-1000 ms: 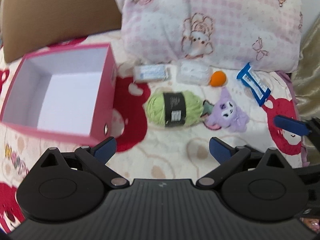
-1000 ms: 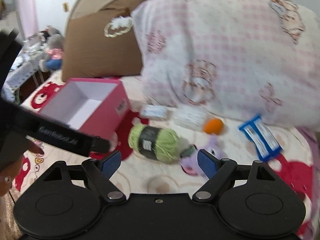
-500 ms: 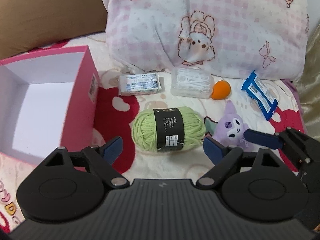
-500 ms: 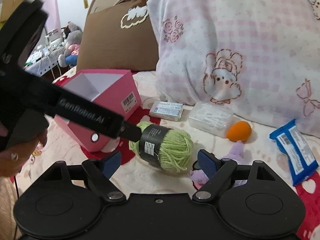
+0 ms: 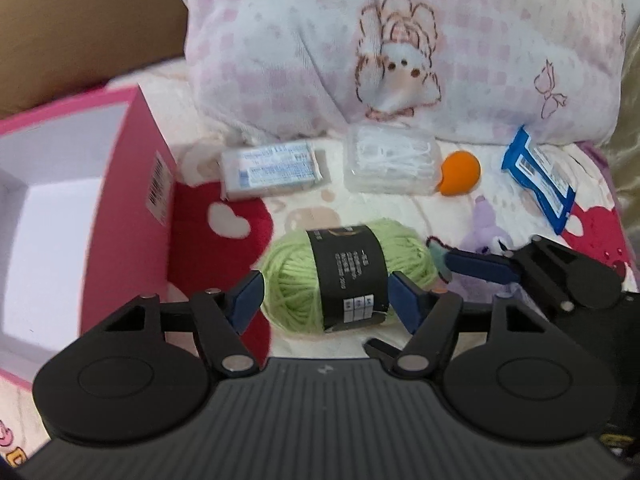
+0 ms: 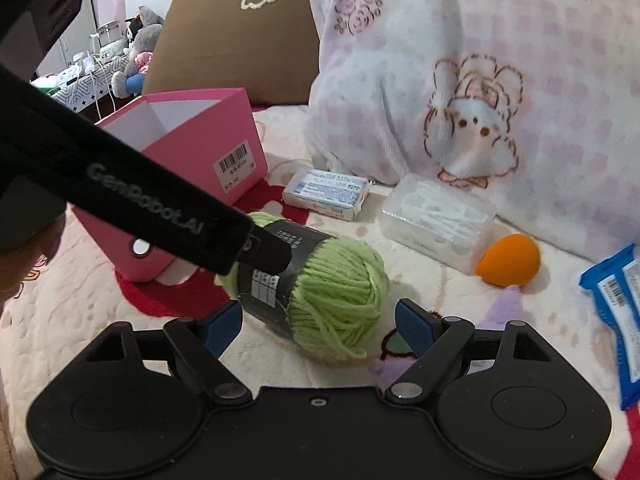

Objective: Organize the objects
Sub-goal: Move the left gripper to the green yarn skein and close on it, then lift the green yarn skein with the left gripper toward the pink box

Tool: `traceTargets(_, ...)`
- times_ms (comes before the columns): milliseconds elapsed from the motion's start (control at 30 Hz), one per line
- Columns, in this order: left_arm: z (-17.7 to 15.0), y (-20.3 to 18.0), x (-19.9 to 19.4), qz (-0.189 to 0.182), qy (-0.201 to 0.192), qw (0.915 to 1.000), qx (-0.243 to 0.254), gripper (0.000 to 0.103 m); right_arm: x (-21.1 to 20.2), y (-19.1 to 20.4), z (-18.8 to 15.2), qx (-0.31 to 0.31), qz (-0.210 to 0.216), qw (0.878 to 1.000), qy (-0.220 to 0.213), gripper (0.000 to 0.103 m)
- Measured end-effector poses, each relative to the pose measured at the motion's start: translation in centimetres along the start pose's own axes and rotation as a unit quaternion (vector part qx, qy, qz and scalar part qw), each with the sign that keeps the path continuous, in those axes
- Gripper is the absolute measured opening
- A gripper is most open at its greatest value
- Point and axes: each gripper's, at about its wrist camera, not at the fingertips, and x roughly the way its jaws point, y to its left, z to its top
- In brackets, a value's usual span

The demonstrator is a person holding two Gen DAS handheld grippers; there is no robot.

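Currently lying on the patterned bedspread (image 5: 352, 208), beside the open pink box (image 5: 132, 216): green yarn ball (image 5: 344, 276). Left gripper (image 5: 324, 300) straddling it, jaws having just been closing, contact with the pads impossible to judge. Right gripper (image 6: 318, 322) hovering released near the purple plush (image 6: 508, 308).

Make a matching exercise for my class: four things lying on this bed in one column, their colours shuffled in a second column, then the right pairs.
Things:
1. yarn ball
2. storage box
3. makeup sponge
4. snack packet

Colours:
A. orange
B. blue
C. light green
D. pink

Pairs: 1-C, 2-D, 3-A, 4-B
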Motion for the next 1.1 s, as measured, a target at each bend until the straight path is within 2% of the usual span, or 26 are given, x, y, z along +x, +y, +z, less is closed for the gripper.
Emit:
traceTargets(100, 0.3, 0.7, 1.0, -0.009, 0.017, 0.9998, -0.01, 0.068, 1.0, -0.3, -0.1, 0.0, 0.005, 1.0, 0.011, 0.087)
traceTargets(133, 0.3, 1.0, 1.3, -0.02, 0.02, 0.9995, -0.016, 0.061, 1.3, -0.5, -0.2, 0.001, 0.005, 1.0, 0.014, 0.087)
traceTargets(200, 0.0, 1.4, 1.4, -0.033, 0.01, 0.9992, -0.022, 0.058, 1.7, -0.9, -0.3, 0.006, 0.007, 1.0, 0.017, 0.087)
traceTargets(300, -0.4, 1.1, 1.5, -0.03, -0.012, 0.9994, -0.01, 0.055, 2.3, -1.8, -0.5, 0.025, 0.013, 0.999, 0.017, 0.087)
traceTargets(400, -0.3, 0.9, 1.7, -0.032, -0.016, 0.9994, 0.0, 0.055, 2.9, -2.3, -0.7, 0.029, 0.021, 0.999, 0.019, 0.086)
traceTargets(500, -0.3, 1.3, 2.0, -0.035, -0.01, 0.9992, -0.019, 0.057, 3.5, -2.0, -0.5, 0.02, 0.018, 0.999, 0.036, 0.086)
traceTargets(567, -0.4, 1.6, 2.2, -0.043, -0.007, 0.9984, -0.037, 0.058, 3.4, -1.7, -0.5, 0.021, 0.019, 0.999, 0.027, 0.086)
traceTargets(667, -0.9, 1.2, 2.3, -0.042, -0.018, 0.9983, -0.037, 0.059, 3.8, -1.4, -0.5, 0.03, 0.032, 0.999, 0.032, 0.079)
traceTargets(767, -1.4, 0.8, 2.2, -0.039, -0.028, 0.9982, -0.037, 0.058, 3.8, -0.6, -0.5, 0.013, 0.021, 0.999, 0.031, 0.072)
traceTargets(1100, -2.1, 0.3, 1.1, -0.048, -0.032, 0.9977, -0.035, 0.058, 2.6, -0.1, -0.1, 0.023, 0.025, 0.999, 0.034, 0.066)
